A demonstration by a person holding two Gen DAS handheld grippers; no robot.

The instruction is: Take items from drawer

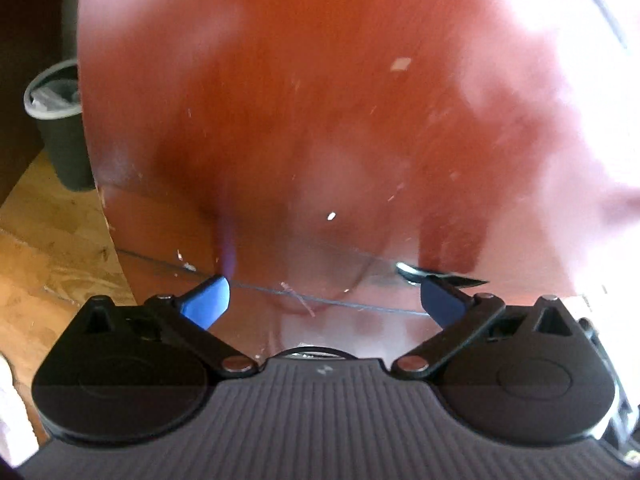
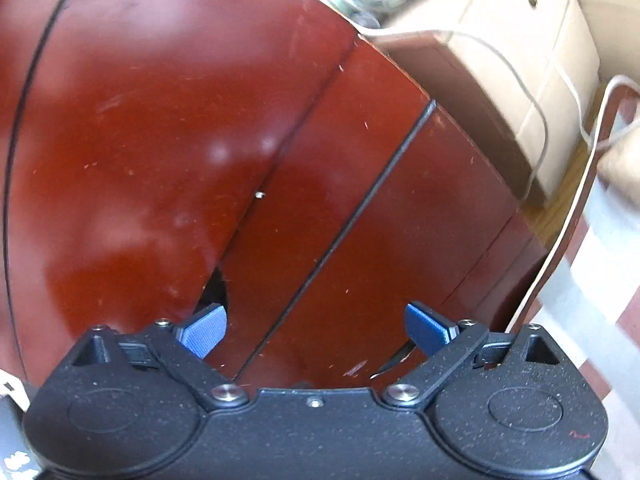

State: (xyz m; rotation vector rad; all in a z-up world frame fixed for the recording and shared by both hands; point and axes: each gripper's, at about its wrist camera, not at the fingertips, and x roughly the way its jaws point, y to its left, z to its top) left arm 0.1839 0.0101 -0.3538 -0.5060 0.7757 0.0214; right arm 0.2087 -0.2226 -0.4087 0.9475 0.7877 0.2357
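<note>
My left gripper (image 1: 326, 300) is open and empty, close above a glossy red-brown wooden desk top (image 1: 280, 100) covered by a glass sheet. A small black-handled item (image 1: 440, 276) lies on the glass next to my right blue fingertip (image 1: 442, 304). My right gripper (image 2: 316, 328) is open and empty, over the desk's front edge. Below it are red-brown drawer fronts (image 2: 380, 220) split by a dark seam (image 2: 352, 216). A narrow dark gap (image 2: 216, 288) shows under the desk top by my left fingertip (image 2: 204, 330). No drawer contents are visible.
A dark waste bin (image 1: 60, 120) with a liner stands on the wooden floor (image 1: 48, 248) left of the desk. A cardboard box (image 2: 520, 60) and white cables (image 2: 576, 200) sit to the right of the desk.
</note>
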